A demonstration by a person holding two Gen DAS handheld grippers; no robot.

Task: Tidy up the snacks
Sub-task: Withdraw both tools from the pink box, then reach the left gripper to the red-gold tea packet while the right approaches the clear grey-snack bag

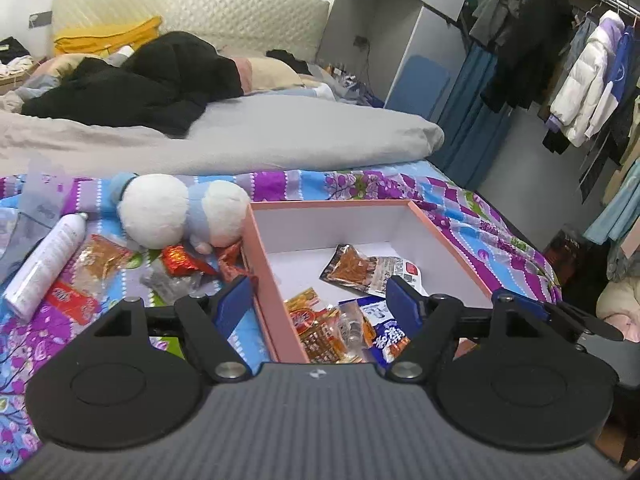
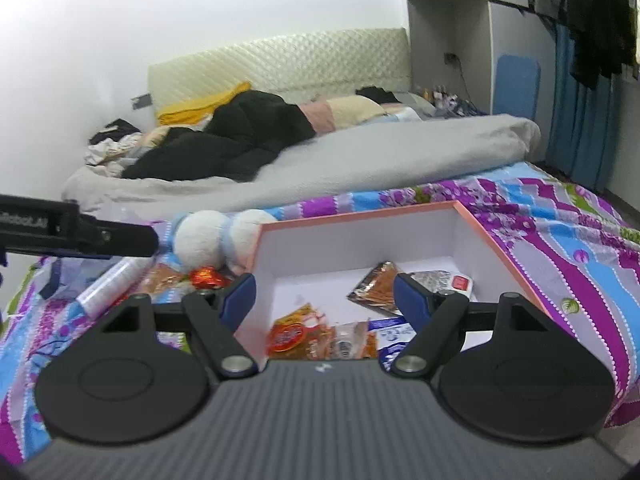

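White walls; padded cream headboard (image 1: 192, 8); grey duvet (image 1: 280, 136) on bed; clothes rack (image 1: 580, 60) right.

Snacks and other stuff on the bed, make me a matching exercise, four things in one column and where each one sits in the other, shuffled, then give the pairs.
Things:
1. white spray can
2. plush toy
3. blue-and-white snack packet
4. black jacket

Places:
A. inside the pink box, in its near part
B. on the grey duvet, far up the bed
C. lying on the patterned sheet, far left of the box
D. against the outside of the box's left wall

Pairs: 1-C, 2-D, 3-A, 4-B
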